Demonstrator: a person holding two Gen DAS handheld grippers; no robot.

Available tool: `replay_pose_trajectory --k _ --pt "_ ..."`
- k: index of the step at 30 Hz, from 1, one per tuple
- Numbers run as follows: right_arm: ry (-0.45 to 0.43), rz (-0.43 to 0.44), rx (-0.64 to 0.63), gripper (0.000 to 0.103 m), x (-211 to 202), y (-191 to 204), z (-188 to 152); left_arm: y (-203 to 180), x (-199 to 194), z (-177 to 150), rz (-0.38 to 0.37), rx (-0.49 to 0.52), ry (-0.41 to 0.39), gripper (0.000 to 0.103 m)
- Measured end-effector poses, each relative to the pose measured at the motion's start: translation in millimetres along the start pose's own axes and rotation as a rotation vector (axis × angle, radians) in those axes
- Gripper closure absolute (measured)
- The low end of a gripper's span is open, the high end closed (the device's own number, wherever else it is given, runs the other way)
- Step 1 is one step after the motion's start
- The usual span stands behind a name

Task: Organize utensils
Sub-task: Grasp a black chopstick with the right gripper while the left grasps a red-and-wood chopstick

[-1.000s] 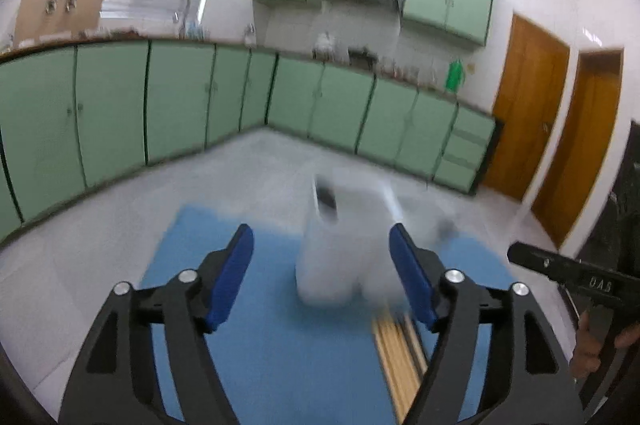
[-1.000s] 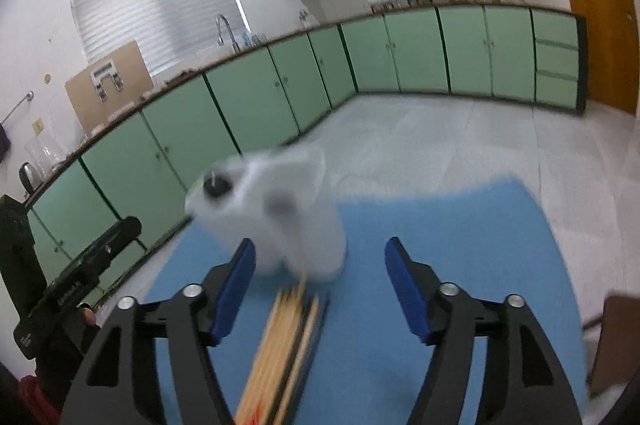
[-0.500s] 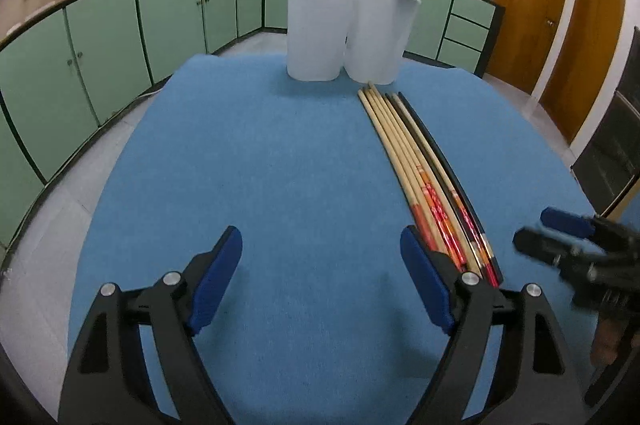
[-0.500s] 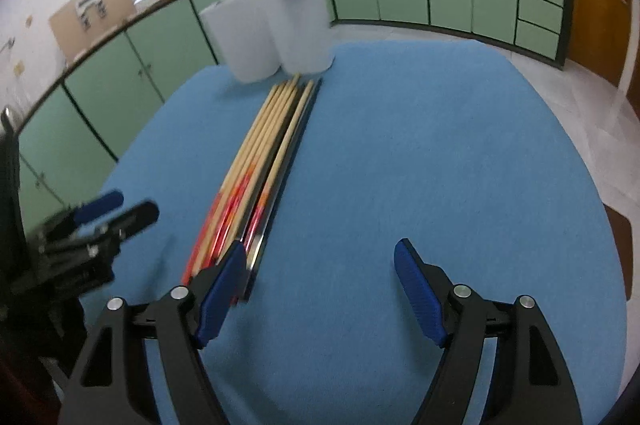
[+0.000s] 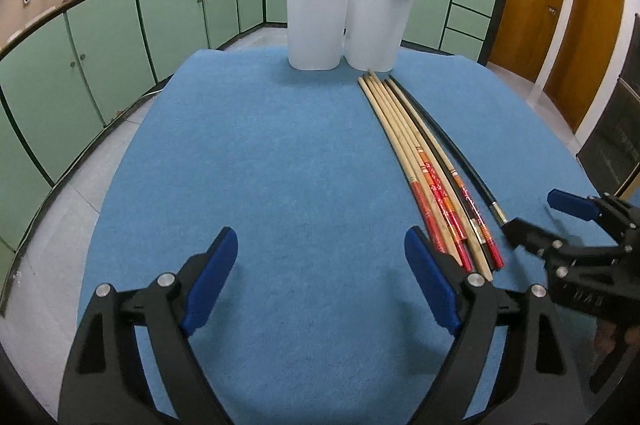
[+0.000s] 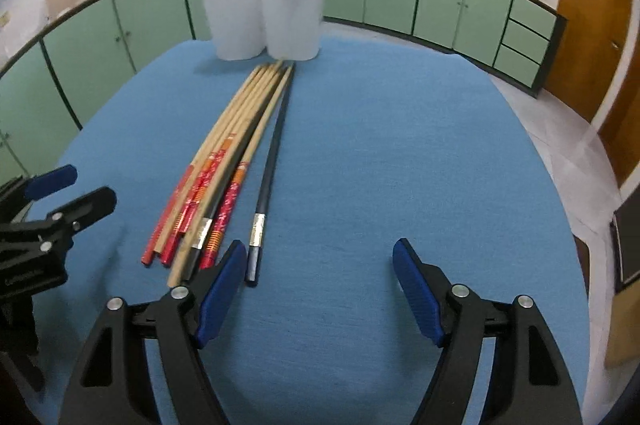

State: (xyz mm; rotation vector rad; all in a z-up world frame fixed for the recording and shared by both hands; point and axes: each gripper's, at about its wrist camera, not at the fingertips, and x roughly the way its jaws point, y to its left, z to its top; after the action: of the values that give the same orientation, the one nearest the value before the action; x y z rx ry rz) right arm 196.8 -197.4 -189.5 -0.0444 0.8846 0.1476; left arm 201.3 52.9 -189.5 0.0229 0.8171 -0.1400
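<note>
Chopsticks (image 5: 416,149) are lying light, stiff and slippery on the blue worktop (image 5: 260,165); both hand-held grippers (image 5: 320,281) (image 6: 320,285) are hovering apart, best pinching the near ends.

At the far edge of the table (image 5: 248,161) stand two holders (image 5: 316,21) (image 5: 378,25) side by side, touching. A bundle of chopsticks (image 5: 420,161) lies lengthwise in front of them, tips just short of the right holder, one stick (image 6: 272,161) slightly apart on its right. Cabinets (image 5: 112,41) run behind and to the left.
</note>
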Motion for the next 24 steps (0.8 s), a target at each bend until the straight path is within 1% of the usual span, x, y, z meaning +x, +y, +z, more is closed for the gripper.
replay_pose_trajectory --k 1,3,4,5,6,7,9,10,11,12,15,17,19,22,24 --pt "-0.004 0.021 0.005 0.030 -2.2 -1.7 -0.8 -0.5 -0.9 -0.4 0.000 0.003 -0.001 0.020" --pt "-0.012 0.064 0.007 0.037 -5.5 -0.6 -3.2 -1.8 -1.8 -0.8 0.003 0.010 0.001 0.019" --pt "-0.015 0.096 0.008 0.043 -6.0 1.7 -4.5 -2.7 -1.7 -1.8 0.006 0.011 0.004 0.019" --pt "-0.016 0.110 0.008 0.054 -4.9 3.8 -5.0 -3.7 -1.4 -2.3 0.009 0.011 0.007 0.019" --pt "-0.010 0.112 0.004 0.060 -3.4 6.6 -6.4 -4.2 -1.2 -3.0 0.009 0.008 0.013 0.019" --pt "0.002 0.113 -0.003 0.069 0.2 10.0 -7.6 -4.5 -1.2 -3.4 0.007 0.006 0.017 0.019" --pt "-0.008 0.102 -0.023 0.073 0.3 16.1 -9.4 -5.9 -2.6 -5.2 0.009 0.011 0.020 0.018" --pt "-0.007 0.105 -0.029 0.082 -2.5 17.3 -10.3 -6.8 -3.1 -5.8 0.011 0.017 0.022 0.018" --pt "-0.006 0.109 -0.032 0.093 -3.0 17.8 -10.1 -6.8 -3.4 -6.2 0.012 0.021 0.024 0.017" --pt "-0.004 0.115 -0.031 0.096 -2.4 17.9 -10.2 -7.9 -3.1 -7.0 0.012 0.026 0.030 0.017" --pt "-0.005 0.120 -0.023 0.096 -5.0 15.1 -13.0 -14.0 -1.7 -7.8 -0.010 0.033 0.051 0.017" --pt "-0.007 0.116 -0.001 0.096 -4.9 9.3 -12.4 -21.8 -0.9 -9.3 -0.040 0.040 0.069 0.017" --pt "-0.007 0.111 0.019 0.096 -5.3 1.5 -12.4 -29.6 0.6 -10.6 -0.053 0.054 0.079 0.017" --pt "-0.009 0.115 0.035 0.096 -5.6 -6.6 -14.1 -42.2 3.9 -12.3 -0.063 0.082 0.093 0.017" --pt "-0.010 0.117 0.041 0.096 -5.1 -8.5 -14.2 -48.9 7.8 -14.4 -0.049 0.098 0.110 0.017"
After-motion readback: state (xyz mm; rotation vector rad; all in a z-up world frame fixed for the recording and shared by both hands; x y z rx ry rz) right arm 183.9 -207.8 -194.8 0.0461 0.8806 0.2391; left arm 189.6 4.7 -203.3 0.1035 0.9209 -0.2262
